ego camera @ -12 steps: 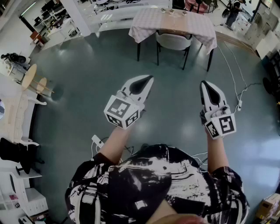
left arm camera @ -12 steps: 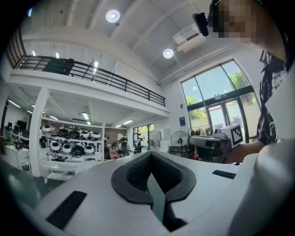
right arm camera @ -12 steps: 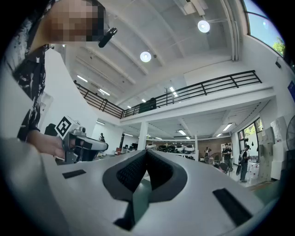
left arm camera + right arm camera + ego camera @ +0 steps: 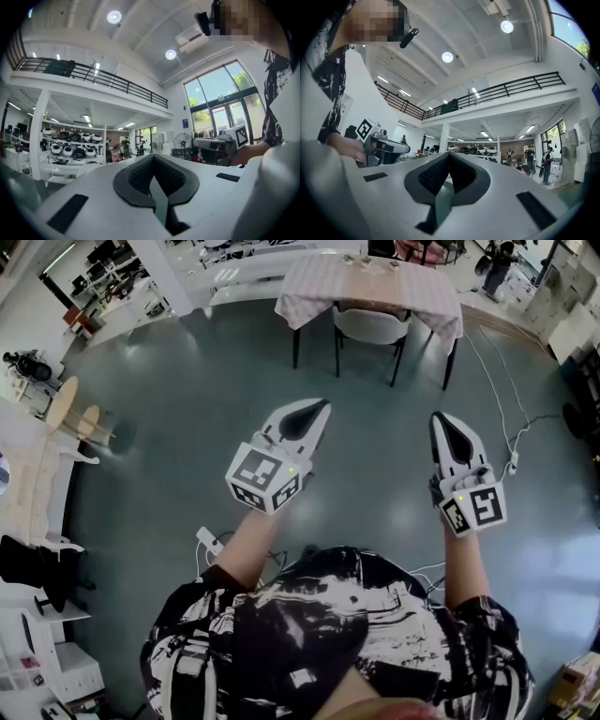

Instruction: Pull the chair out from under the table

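Note:
A white-backed chair with black legs is tucked under a table with a checked cloth at the far end of the room in the head view. Both grippers hover well short of it, over open grey floor. My left gripper is shut and holds nothing; its tips meet in the left gripper view. My right gripper is also shut and empty, tips together in the right gripper view. Neither gripper view shows the chair.
A white cable and plug trail on the floor to the right of the table. Small round wooden tables stand at the left. Shelving and desks line the far left wall. Several people stand in the distance.
The table and chair sit slightly higher in the head view; the two grippers have barely shifted.

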A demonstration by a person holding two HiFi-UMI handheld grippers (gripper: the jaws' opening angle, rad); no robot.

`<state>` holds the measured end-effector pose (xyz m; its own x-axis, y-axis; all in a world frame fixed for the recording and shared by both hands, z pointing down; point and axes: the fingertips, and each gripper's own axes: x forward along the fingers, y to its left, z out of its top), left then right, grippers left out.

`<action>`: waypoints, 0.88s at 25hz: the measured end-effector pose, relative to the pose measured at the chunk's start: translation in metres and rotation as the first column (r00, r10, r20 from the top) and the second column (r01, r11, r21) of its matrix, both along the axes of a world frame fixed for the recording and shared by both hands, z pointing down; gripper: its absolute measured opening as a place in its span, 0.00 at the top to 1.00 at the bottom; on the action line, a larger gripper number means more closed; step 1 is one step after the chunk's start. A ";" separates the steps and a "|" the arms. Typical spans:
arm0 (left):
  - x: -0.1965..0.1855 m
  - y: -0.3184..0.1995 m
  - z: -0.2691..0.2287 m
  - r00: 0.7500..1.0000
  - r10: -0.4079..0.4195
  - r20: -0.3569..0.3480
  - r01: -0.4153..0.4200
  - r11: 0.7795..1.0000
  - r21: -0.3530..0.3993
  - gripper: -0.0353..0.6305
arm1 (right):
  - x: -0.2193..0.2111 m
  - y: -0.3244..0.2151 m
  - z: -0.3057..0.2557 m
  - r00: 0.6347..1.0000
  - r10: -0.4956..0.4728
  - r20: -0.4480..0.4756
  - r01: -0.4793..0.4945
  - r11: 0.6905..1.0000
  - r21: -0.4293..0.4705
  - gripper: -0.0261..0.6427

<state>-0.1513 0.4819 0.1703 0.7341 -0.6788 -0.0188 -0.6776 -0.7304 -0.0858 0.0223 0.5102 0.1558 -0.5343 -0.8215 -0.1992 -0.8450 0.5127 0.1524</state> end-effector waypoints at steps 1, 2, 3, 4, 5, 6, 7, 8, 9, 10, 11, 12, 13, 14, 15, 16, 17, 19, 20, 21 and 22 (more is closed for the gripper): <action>0.001 0.000 0.000 1.000 0.005 -0.003 -0.005 1.000 0.000 0.95 | 0.000 0.000 0.000 1.000 -0.003 0.008 0.003 1.000 -0.001 0.97; 0.002 0.001 -0.001 1.000 0.015 -0.008 -0.015 1.000 0.002 0.95 | 0.001 0.000 0.000 1.000 -0.011 0.021 0.011 1.000 0.000 0.97; 0.004 0.002 -0.002 1.000 0.027 -0.013 -0.027 1.000 0.006 0.95 | 0.001 0.000 -0.001 0.999 -0.024 0.039 0.024 1.000 0.001 0.97; 0.007 0.004 -0.004 0.999 0.042 -0.018 -0.041 0.999 0.016 0.95 | 0.002 0.001 -0.003 0.998 -0.037 0.057 0.037 0.999 0.002 0.97; 0.010 0.007 -0.007 0.998 0.057 -0.024 -0.056 0.998 0.029 0.95 | 0.004 0.002 -0.004 0.996 -0.048 0.078 0.048 0.999 0.003 0.83; 0.013 0.009 -0.010 0.997 0.074 -0.033 -0.073 0.996 0.044 0.89 | 0.006 0.003 -0.006 0.993 -0.056 0.102 0.056 0.998 0.007 0.65; 0.016 0.011 -0.014 0.995 0.093 -0.045 -0.091 0.994 0.056 0.67 | 0.009 0.003 -0.009 0.991 -0.059 0.124 0.057 0.998 0.016 0.51; 0.019 0.012 -0.018 0.992 0.112 -0.057 -0.108 0.992 0.066 0.45 | 0.011 0.003 -0.011 0.990 -0.055 0.132 0.052 0.998 0.031 0.36; 0.020 0.012 -0.021 0.990 0.126 -0.066 -0.121 0.990 0.077 0.27 | 0.013 0.003 -0.013 0.991 -0.048 0.126 0.042 0.998 0.049 0.26; 0.020 0.012 -0.024 0.988 0.135 -0.069 -0.128 0.988 0.092 0.19 | 0.013 0.004 -0.014 0.993 -0.041 0.110 0.034 0.997 0.065 0.21; 0.020 0.012 -0.025 0.988 0.138 -0.065 -0.130 0.985 0.111 0.16 | 0.013 0.004 -0.014 0.995 -0.038 0.095 0.031 0.997 0.077 0.17; 0.020 0.011 -0.027 0.989 0.139 -0.058 -0.131 0.983 0.129 0.13 | 0.012 0.004 -0.014 0.995 -0.041 0.086 0.033 0.996 0.085 0.14; 0.020 0.011 -0.027 0.989 0.140 -0.051 -0.131 0.981 0.142 0.12 | 0.012 0.005 -0.014 0.996 -0.045 0.082 0.038 0.995 0.091 0.12; 0.021 0.011 -0.028 0.989 0.141 -0.047 -0.133 0.980 0.150 0.11 | 0.013 0.005 -0.013 0.996 -0.048 0.080 0.040 0.994 0.099 0.11; 0.022 0.012 -0.027 0.989 0.144 -0.042 -0.135 0.979 0.155 0.11 | 0.013 0.006 -0.013 0.996 -0.050 0.078 0.041 0.993 0.107 0.10; 0.023 0.013 -0.027 0.988 0.147 -0.037 -0.139 0.977 0.158 0.11 | 0.012 0.008 -0.012 0.996 -0.051 0.074 0.043 0.992 0.115 0.10; 0.024 0.014 -0.027 0.988 0.151 -0.032 -0.144 0.977 0.160 0.11 | 0.010 0.010 -0.011 0.996 -0.055 0.068 0.047 0.992 0.118 0.10; 0.026 0.015 -0.026 0.987 0.160 -0.028 -0.154 0.975 0.158 0.11 | 0.007 0.011 -0.008 0.996 -0.067 0.058 0.061 0.992 0.110 0.10; 0.028 0.015 -0.025 0.986 0.164 -0.026 -0.159 0.975 0.157 0.11 | 0.008 0.011 -0.006 0.996 -0.073 0.055 0.067 0.992 0.102 0.10; 0.031 0.015 -0.024 0.986 0.168 -0.022 -0.163 0.974 0.156 0.11 | 0.009 0.010 -0.004 0.996 -0.078 0.053 0.073 0.993 0.095 0.10; 0.035 0.014 -0.022 0.985 0.171 -0.019 -0.166 0.974 0.154 0.11 | 0.011 0.009 -0.002 0.995 -0.082 0.053 0.077 0.993 0.088 0.10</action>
